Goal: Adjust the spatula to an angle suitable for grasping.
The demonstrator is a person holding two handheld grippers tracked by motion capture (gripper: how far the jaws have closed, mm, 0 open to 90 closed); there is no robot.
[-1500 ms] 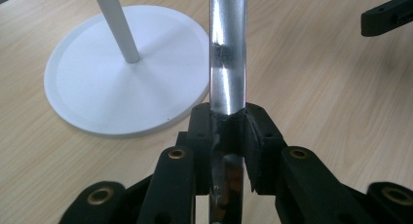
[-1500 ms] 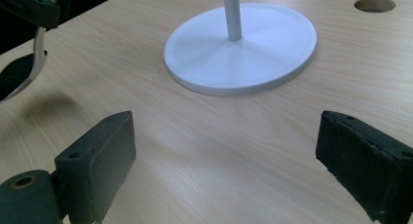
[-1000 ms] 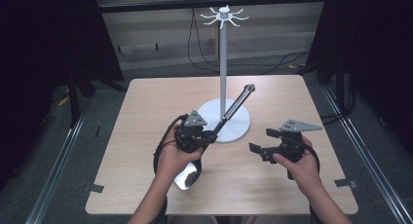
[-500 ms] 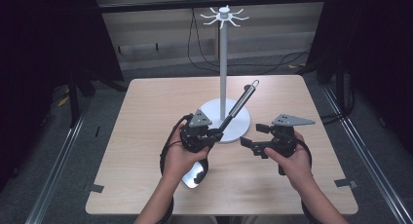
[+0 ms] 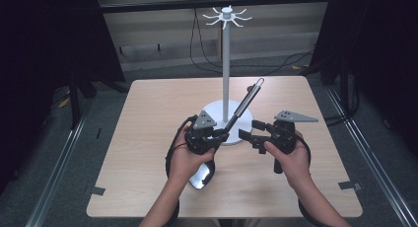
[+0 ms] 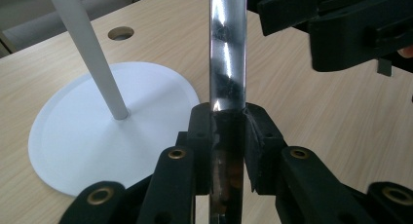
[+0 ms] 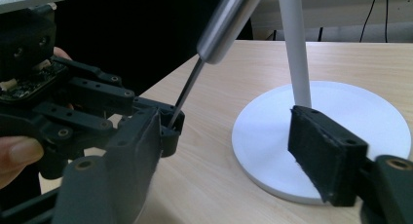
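Note:
My left gripper (image 5: 222, 134) (image 6: 228, 121) is shut on the thin shaft of a metal utensil (image 5: 245, 102). Its thick steel handle (image 6: 227, 48) (image 7: 229, 19) slants up and to the right, ending in a wire loop (image 5: 259, 82). The shiny head (image 5: 201, 175) hangs below the left hand. My right gripper (image 5: 249, 133) (image 7: 226, 124) stands close to the right of the left one, open; its jaws have just been closing and hold nothing. Behind both stands a white stand (image 5: 226, 64) with a ring of hooks (image 5: 226, 14) on top and a round base (image 5: 212, 108) (image 6: 97, 136) (image 7: 350, 112).
The wooden table (image 5: 148, 113) has a round cable hole (image 6: 121, 33) beyond the stand's base. Black cables (image 5: 197, 59) lie on the floor behind the table. Metal rails (image 5: 64, 158) run along the floor on both sides.
The right gripper has moved left, close to the left gripper and the utensil, and its jaws stand narrower. The utensil's handle has tipped more upright.

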